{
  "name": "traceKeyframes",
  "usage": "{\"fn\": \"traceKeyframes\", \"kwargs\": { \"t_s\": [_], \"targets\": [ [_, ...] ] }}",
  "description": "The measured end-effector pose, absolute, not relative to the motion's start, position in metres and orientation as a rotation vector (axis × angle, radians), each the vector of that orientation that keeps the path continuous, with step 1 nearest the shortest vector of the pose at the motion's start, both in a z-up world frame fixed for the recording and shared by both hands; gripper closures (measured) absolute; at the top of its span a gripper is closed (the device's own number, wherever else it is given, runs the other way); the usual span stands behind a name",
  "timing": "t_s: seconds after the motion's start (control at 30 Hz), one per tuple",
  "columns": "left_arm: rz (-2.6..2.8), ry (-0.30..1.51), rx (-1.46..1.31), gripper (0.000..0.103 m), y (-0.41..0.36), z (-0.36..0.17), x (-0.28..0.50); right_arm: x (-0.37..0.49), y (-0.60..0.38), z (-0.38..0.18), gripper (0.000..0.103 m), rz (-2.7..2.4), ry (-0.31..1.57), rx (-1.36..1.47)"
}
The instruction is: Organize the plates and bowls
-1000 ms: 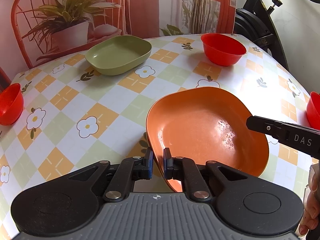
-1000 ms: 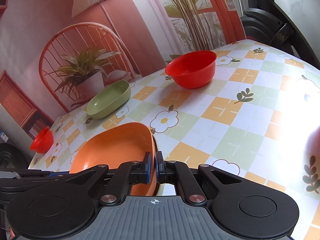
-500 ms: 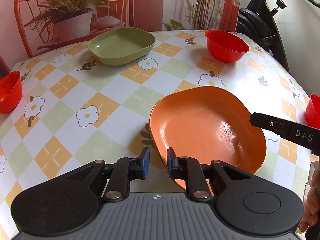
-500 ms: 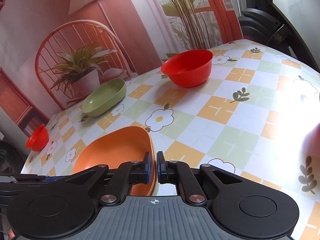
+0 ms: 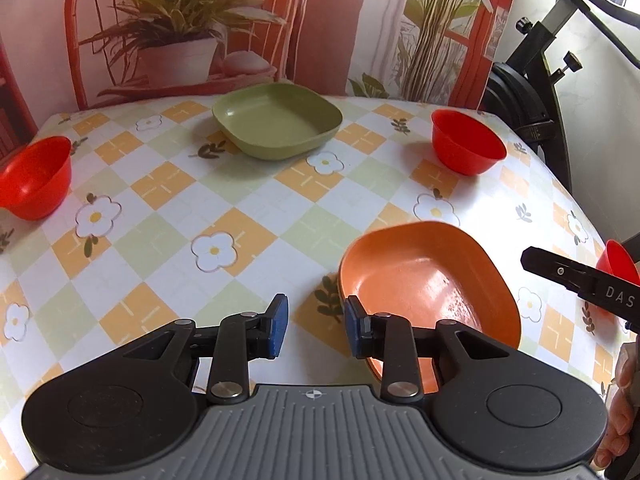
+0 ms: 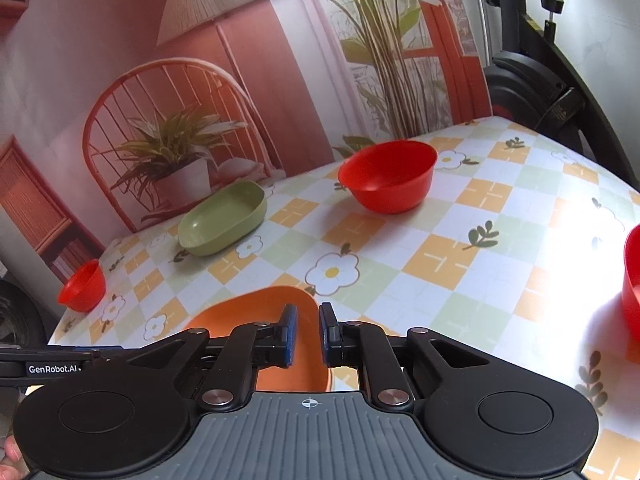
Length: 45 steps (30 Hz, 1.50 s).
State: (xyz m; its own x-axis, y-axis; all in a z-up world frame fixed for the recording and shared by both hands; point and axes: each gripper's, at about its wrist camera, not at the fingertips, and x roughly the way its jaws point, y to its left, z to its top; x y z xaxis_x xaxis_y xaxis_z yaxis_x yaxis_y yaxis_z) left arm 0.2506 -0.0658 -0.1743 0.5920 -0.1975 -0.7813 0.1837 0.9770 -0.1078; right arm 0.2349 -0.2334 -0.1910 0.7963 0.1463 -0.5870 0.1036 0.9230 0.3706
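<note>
An orange plate (image 5: 428,288) lies flat on the flowered tablecloth (image 5: 160,184), near the front right. My left gripper (image 5: 314,326) stands open just left of its near rim, touching nothing. My right gripper (image 6: 308,336) is open too, a narrower gap, hovering over the orange plate's (image 6: 248,312) right rim; in the left wrist view one of its fingers (image 5: 580,284) sits just off the plate's right side. A green plate (image 5: 280,124) rests at the back middle. Red bowls stand at the left edge (image 5: 36,176), back right (image 5: 466,144) and far right (image 5: 616,260).
A black exercise bike (image 5: 532,92) stands beyond the table's back right corner. A printed backdrop with a potted plant (image 5: 176,40) hangs behind the table. A person's hand (image 5: 620,420) holds the right gripper at the lower right. The table rounds off at the right.
Both grippers have let go of the orange plate's rims and opened. The plate now rests on the table; both grippers have drawn back and risen a little.
</note>
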Motion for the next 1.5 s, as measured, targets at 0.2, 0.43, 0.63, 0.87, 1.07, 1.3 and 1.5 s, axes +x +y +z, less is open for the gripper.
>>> {"fn": "traceKeyframes", "kwargs": {
  "t_s": [0.2,0.43,0.63,0.87,1.07,1.3,1.5],
  "targets": [
    [-0.188,0.769,0.019,0.065,-0.034,-0.126,0.253,0.239,-0.238,-0.143,0.089,0.04,0.571,0.383],
    [-0.153,0.662,-0.035,0.063,-0.003,-0.083,0.262,0.252,-0.242,-0.082,0.084,0.063,0.464,0.301],
    [-0.165,0.635,-0.047,0.062,-0.001,-0.082,0.277,0.283,-0.242,-0.066,0.081,0.074,0.474,0.239],
    [-0.173,0.688,-0.117,0.062,-0.003,-0.109,0.318,0.333,-0.229,-0.076,0.079,0.133,0.53,0.249],
    [-0.114,0.737,-0.139,0.062,-0.007,-0.137,0.373,0.393,-0.22,-0.1,0.074,0.169,0.591,0.324],
    [-0.036,0.834,-0.182,0.062,-0.004,-0.185,0.428,0.467,-0.21,-0.166,0.074,0.149,0.782,0.46],
    [-0.019,0.857,-0.208,0.062,-0.001,-0.208,0.448,0.499,-0.199,-0.206,0.074,0.127,0.867,0.498]
  ]
}}
